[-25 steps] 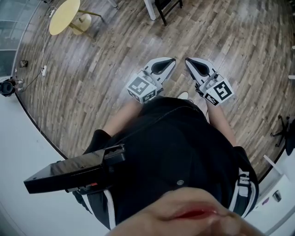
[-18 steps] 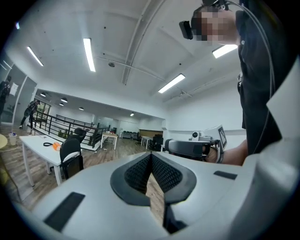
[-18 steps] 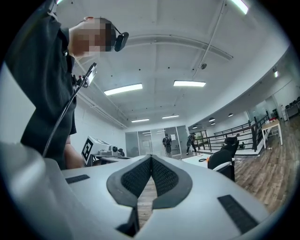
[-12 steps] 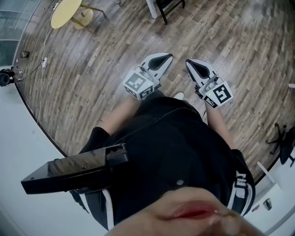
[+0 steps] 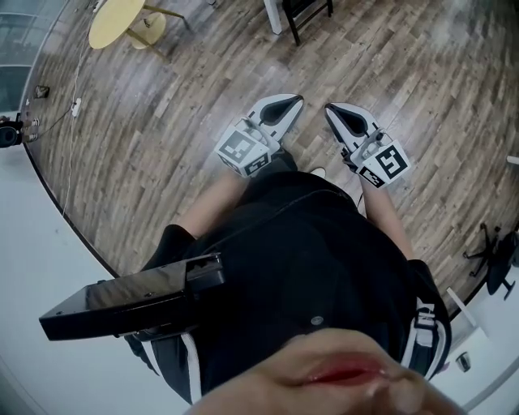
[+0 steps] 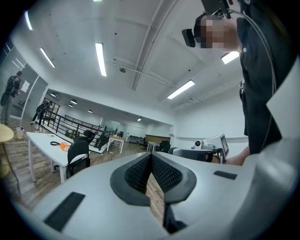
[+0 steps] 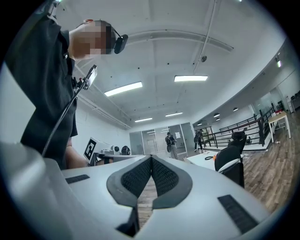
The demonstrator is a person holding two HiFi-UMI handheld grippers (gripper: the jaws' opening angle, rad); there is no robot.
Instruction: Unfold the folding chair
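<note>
both grippers are held level over the wood floor, the left gripper and right gripper each with jaws pressed together on nothing, tips near one another but apart. open planking spreads ahead and to both sides. a curved white edge bounds it at left, a cable trailing nearby, a yellow round table at upper left, a wheeled chair base at far right. a black chair beside a white table leg at the top edge stands well apart from the grippers; whether it is the folding chair cannot be told. since a second ago chair and table have slid nearer the top edge; the jaws are unchanged.
</note>
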